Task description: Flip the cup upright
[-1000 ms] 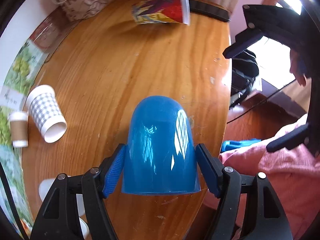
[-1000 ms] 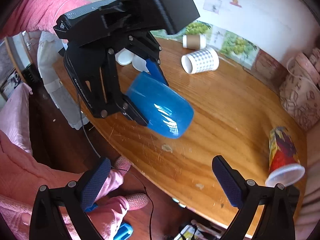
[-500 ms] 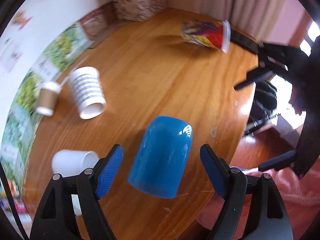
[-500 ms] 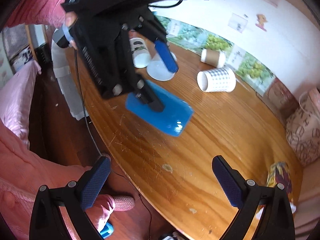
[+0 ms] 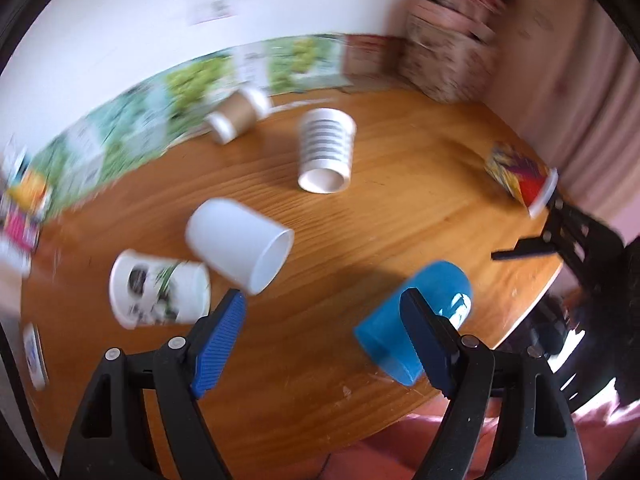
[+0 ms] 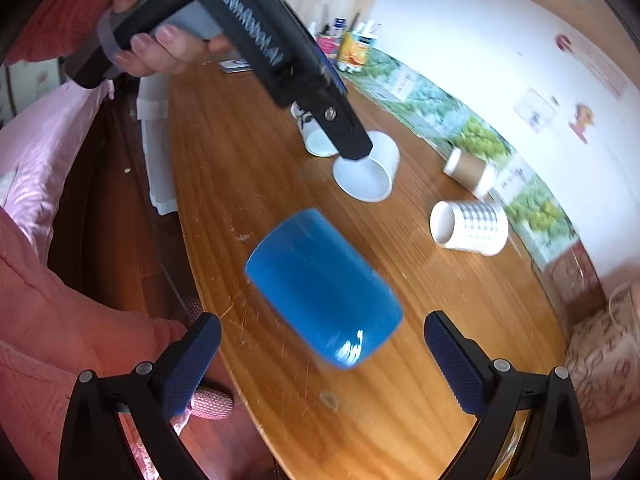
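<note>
Warm-toned oval wooden tabletop (image 6: 400,360), scratched near its edge, set against a white wall with a green-patterned strip along its foot.

Glossy blue plastic cup (image 6: 324,294) lies on its side near the tabletop's front edge, not upright; in the right wrist view its open mouth faces upper left and its rounded base lower right. Nothing grips it.

Left gripper (image 5: 324,340): blue-padded fingers (image 5: 220,336) spread wide, empty. In the left wrist view the blue cup (image 5: 416,316) sits partly behind the right-side finger, outside the gap between the two; contact cannot be told. That view is motion-blurred.

Right gripper (image 6: 322,364): fingers wide apart, holding nothing. Blue cup's base end sits just ahead of the gap and between the two finger lines.

Other cups, all on their sides:
- plain white plastic cup (image 5: 240,246), mid-table
- white printed paper cup (image 5: 160,300), just beside the plain one
- white cup with grey checked pattern (image 5: 326,156), farther back
- brown-sleeved paper cup (image 5: 236,118), near the wall
- colourful red-and-yellow printed cup (image 5: 520,178), at the far right edge.

Pink patterned boxes (image 5: 448,56) stand in the corner.
</note>
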{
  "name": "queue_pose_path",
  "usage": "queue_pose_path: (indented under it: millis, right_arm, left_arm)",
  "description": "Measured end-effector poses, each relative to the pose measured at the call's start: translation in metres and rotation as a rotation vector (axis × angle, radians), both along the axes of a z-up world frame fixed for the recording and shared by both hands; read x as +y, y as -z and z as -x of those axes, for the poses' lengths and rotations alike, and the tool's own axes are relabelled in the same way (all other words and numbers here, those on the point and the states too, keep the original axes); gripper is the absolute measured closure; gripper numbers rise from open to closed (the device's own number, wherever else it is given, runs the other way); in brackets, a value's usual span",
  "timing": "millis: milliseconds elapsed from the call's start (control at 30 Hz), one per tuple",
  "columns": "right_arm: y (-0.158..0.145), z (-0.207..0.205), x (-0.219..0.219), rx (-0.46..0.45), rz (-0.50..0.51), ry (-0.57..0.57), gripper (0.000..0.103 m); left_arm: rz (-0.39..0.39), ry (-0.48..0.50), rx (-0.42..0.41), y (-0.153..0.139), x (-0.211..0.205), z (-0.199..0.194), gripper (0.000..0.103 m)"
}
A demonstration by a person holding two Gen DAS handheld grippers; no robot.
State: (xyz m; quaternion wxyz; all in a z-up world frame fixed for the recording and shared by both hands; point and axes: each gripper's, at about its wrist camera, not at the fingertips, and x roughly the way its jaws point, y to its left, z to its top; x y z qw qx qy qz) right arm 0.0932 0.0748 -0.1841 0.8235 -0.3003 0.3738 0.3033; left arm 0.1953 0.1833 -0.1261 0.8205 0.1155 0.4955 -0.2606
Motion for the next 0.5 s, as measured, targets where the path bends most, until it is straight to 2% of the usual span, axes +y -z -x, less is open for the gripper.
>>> queue_pose_path:
  millis: [100,233,333,500]
  right_arm:
    - [0.003,-0.005,0.007,-0.007,0.017,-0.037,0.001]
    - [0.008,-0.013,0.017,0.003,0.037,-0.094,0.001]
    - [0.011,-0.019,0.024,0.011,0.049,-0.134,0.001]
    - [0.017,-0.027,0.034,0.014,0.089,-0.204,0.001]
  left_arm:
    - [0.043,-0.125,0.008,-0.002,0.02,0.005,0.021]
    - [0.114,-0.238,0.018,-0.004,0.04,0.014,0.021]
    - [0.159,-0.299,0.029,-0.003,0.049,0.021,0.021]
    - [0.185,-0.397,0.028,0.002,0.062,0.033,0.021]
